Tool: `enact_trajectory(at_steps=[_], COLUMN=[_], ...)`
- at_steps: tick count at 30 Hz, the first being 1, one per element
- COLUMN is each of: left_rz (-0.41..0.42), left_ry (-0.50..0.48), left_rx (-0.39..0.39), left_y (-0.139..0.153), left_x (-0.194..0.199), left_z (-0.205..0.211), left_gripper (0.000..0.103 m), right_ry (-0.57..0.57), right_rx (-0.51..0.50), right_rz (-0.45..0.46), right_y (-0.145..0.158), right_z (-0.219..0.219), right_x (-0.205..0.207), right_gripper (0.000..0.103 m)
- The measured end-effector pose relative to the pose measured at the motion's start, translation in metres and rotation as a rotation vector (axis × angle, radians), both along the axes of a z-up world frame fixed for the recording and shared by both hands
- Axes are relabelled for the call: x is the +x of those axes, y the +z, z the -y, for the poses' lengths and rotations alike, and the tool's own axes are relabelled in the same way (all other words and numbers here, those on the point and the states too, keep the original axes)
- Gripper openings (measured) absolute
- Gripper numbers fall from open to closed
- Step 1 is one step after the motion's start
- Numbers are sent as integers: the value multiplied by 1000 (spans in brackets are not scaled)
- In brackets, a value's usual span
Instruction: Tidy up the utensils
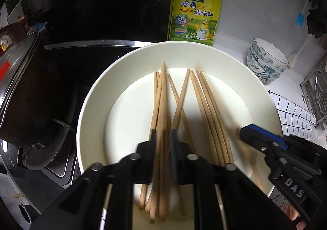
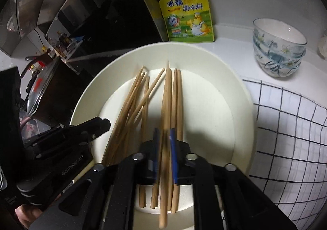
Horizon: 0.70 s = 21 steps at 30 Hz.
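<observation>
Blurrily, both the left tongs [image 1: 163,138] and right tongs [image 2: 164,138] stand slightly parted around chopsticks [image 1: 206,107], contact unclear.

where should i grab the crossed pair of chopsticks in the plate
Take the crossed chopsticks at the point where they cross, coming straight down from above with the fingers across them. That is the one spot where both sticks meet, and they lie flat on the plate, so a side approach would only push them into the neighbouring sticks.

Dim, vignetted fisheye views, bright white plate [image 1: 263,95], motion-blurred chopsticks [image 2: 166,119], dark shadowed left side.
</observation>
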<state>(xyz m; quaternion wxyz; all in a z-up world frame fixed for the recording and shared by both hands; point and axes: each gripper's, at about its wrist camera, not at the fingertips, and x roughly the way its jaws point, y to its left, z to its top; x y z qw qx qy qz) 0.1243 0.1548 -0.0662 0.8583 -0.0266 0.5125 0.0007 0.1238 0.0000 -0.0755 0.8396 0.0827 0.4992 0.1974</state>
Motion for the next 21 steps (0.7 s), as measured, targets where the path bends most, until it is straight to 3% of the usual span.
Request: enact_trajectory(at_steps=[1,3,4,21], left_rz=[1,-2,5,51], left_ry=[5,13,27,53], left_rx=[3,5,8,34], left_y=[1,4,7,43], left_x=[-1,-3,-6,-42], left_z=[-1,-4,-7,-8], left_gripper=[29,63,69,70], right_ry=[-6,-14,-21,-35], right_rx=[-7,-11,-9,-51], right_rz=[14,24,30,92], right_y=[4,9,12,43], right_z=[1,3,5,22], right_x=[-3,-5,-8,-56], right_gripper=[16,16,17,25])
